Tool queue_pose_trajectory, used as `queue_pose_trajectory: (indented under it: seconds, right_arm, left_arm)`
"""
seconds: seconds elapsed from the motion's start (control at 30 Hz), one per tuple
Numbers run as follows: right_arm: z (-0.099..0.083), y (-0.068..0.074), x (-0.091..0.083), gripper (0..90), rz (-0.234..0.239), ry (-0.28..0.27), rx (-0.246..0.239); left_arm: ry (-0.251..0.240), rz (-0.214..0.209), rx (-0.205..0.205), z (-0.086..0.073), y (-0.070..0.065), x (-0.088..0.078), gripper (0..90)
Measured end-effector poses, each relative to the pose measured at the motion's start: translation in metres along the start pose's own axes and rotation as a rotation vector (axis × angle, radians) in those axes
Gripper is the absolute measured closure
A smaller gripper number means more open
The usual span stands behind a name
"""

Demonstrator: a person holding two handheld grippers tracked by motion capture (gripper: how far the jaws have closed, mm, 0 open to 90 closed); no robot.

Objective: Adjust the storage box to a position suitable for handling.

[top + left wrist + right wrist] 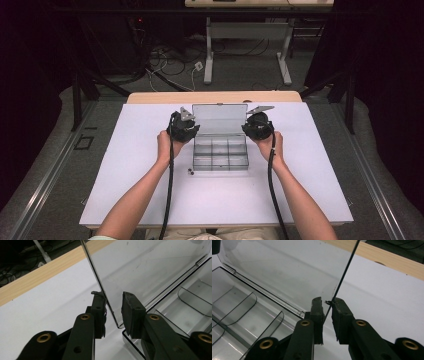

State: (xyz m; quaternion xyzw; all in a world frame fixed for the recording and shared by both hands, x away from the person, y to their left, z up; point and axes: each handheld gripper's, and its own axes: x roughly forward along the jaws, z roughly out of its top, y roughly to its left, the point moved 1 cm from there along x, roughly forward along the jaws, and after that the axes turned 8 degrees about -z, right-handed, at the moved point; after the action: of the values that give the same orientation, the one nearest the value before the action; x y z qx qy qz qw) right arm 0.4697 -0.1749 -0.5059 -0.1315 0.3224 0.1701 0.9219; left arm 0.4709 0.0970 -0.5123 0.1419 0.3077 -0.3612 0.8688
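A clear plastic compartment box (pixel 220 154) sits mid-table with its lid (pixel 220 119) raised and leaning back. My left gripper (pixel 193 128) is at the lid's left edge and my right gripper (pixel 248 128) at its right edge. In the left gripper view the lid (pixel 150 265) has its thin side edge between the jaws of the left gripper (pixel 113 307); one pad touches it and the other stands off with a gap. In the right gripper view the right gripper (pixel 327 311) pinches the side edge of the lid (pixel 287 270). The compartments (pixel 242 315) look bare.
Two small dark parts (pixel 190 172) lie on the white table top (pixel 150 200) just front-left of the box. A wooden strip (pixel 215 96) runs along the table's far edge. Beyond it stand desk legs and cables on the floor.
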Motion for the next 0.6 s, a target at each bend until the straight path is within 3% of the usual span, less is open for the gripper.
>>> queue_pose_trajectory:
  seconds: [0.17,0.23,0.47,0.6]
  right_arm:
    - [-0.003,0.001,0.005,79.5,-0.006,0.014,-0.003]
    - [-0.003,0.002,0.007,78.9,-0.018,0.021,-0.009]
    - [-0.011,0.003,0.002,67.0,-0.023,0.031,-0.048]
    - [-0.016,0.002,-0.009,55.9,0.019,0.020,-0.051]
  left_arm:
    - [0.027,0.003,-0.007,-0.003,0.001,0.005,72.4]
    - [0.039,0.022,0.013,-0.005,0.000,0.007,72.1]
    - [0.034,0.033,-0.028,-0.018,0.002,0.000,40.0]
    - [0.032,0.045,-0.038,-0.027,0.003,-0.014,26.4]
